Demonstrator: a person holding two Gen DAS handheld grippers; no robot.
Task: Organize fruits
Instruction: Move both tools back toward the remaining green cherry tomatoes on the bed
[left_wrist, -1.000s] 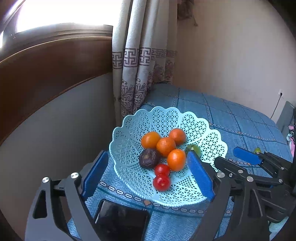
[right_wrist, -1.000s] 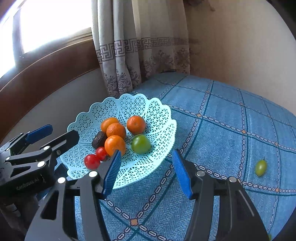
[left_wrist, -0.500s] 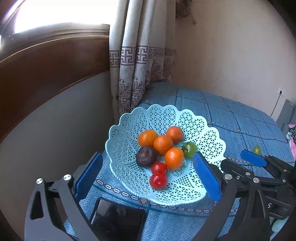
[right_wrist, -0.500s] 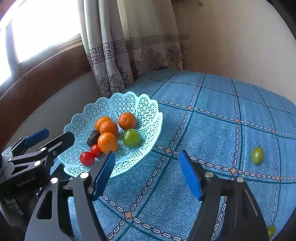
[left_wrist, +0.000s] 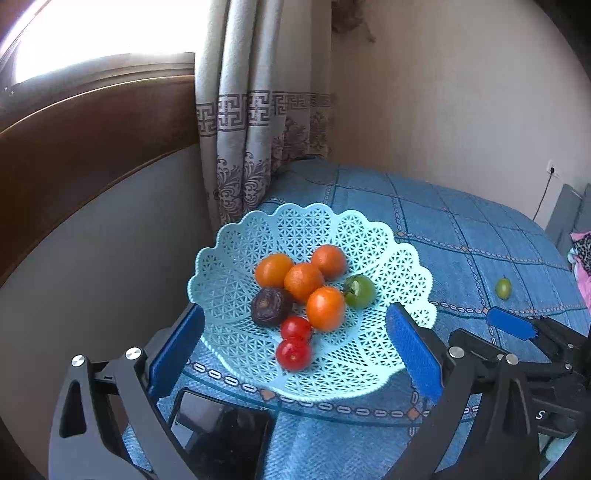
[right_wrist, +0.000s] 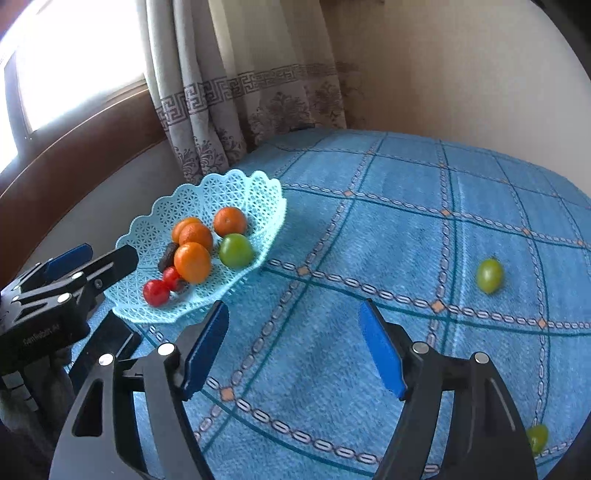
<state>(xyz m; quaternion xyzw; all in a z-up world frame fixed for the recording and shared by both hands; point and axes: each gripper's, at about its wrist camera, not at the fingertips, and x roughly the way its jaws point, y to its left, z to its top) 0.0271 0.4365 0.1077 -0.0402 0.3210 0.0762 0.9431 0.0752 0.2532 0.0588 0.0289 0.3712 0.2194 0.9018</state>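
Note:
A pale blue lattice basket (left_wrist: 399, 266) (right_wrist: 258, 192) sits on the blue bedspread and holds several oranges (left_wrist: 325, 308), two red tomatoes (left_wrist: 293, 354), a dark fruit (left_wrist: 271, 306) and a green tomato (left_wrist: 359, 291) (right_wrist: 235, 250). My left gripper (left_wrist: 295, 354) is open, its pads either side of the basket's near rim. My right gripper (right_wrist: 293, 347) is open over bare bedspread, right of the basket. A green fruit (right_wrist: 489, 275) (left_wrist: 503, 288) lies loose further right. Another green fruit (right_wrist: 537, 437) lies at the lower right.
A dark phone (left_wrist: 221, 432) lies on the bed just before the basket. Patterned curtains (left_wrist: 258, 122) and a brown headboard (left_wrist: 92, 122) stand behind. A wall bounds the far side. A pink patterned cloth (left_wrist: 583, 254) shows at the right edge.
The right gripper has swung right, away from the basket, bringing the loose green fruits nearer. The left gripper has backed off slightly from the basket.

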